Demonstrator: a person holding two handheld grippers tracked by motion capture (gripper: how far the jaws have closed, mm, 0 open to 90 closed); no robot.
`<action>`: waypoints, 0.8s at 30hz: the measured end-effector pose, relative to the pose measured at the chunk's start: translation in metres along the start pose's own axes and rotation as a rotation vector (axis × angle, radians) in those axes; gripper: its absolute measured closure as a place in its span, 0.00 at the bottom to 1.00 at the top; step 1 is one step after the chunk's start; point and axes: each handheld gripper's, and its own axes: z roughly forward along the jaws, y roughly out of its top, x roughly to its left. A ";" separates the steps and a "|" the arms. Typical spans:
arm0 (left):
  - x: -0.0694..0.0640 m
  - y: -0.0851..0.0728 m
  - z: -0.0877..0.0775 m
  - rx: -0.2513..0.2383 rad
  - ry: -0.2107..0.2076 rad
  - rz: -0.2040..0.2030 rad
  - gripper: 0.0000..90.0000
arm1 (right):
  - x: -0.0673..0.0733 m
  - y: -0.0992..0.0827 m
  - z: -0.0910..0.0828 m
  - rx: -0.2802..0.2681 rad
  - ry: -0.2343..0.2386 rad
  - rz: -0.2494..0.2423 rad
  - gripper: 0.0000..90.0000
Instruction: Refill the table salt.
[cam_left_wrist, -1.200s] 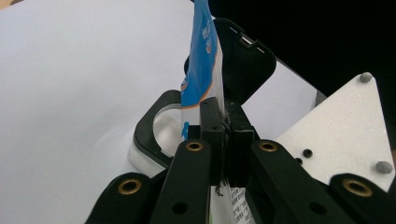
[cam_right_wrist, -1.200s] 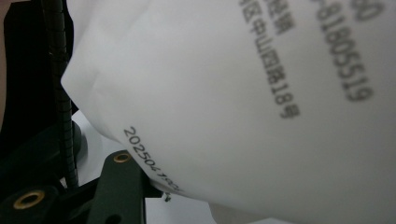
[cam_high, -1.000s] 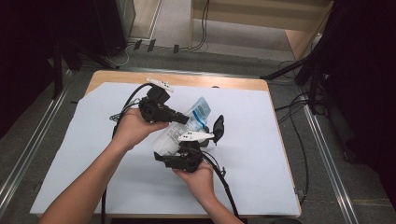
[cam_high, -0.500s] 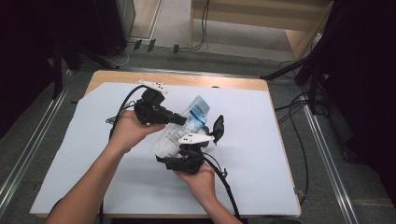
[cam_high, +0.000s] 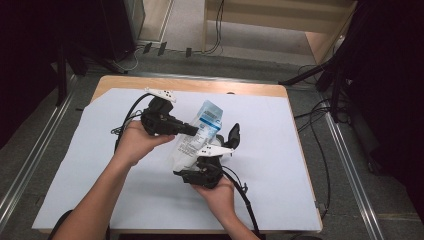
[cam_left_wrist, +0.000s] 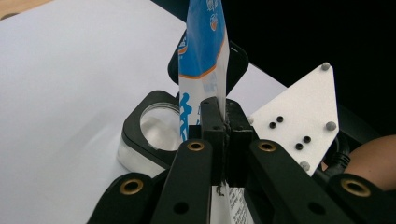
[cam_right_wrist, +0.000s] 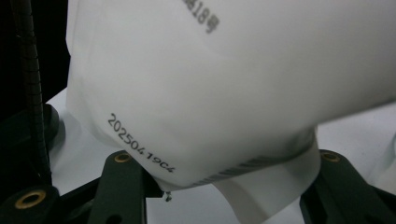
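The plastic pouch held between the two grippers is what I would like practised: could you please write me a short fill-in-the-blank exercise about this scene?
1. The left gripper is shut on the pouch's thin ____ .
2. The right gripper holds the white and ____ plastic pouch by its fuller end.
3. The wooden table is covered by a ____ sheet.
4. The pouch is gripped by ____ grippers at once.

Missing words: edge; blue; white; two
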 end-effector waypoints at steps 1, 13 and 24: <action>0.001 -0.002 -0.001 -0.002 -0.004 -0.006 1.00 | 0.000 -0.001 -0.001 0.002 -0.002 -0.006 0.58; 0.004 -0.009 -0.013 -0.019 -0.049 -0.014 1.00 | -0.005 -0.005 -0.002 0.012 -0.017 -0.005 0.58; 0.003 -0.009 -0.013 -0.037 -0.061 -0.001 1.00 | -0.010 -0.007 -0.006 -0.001 -0.016 0.020 0.61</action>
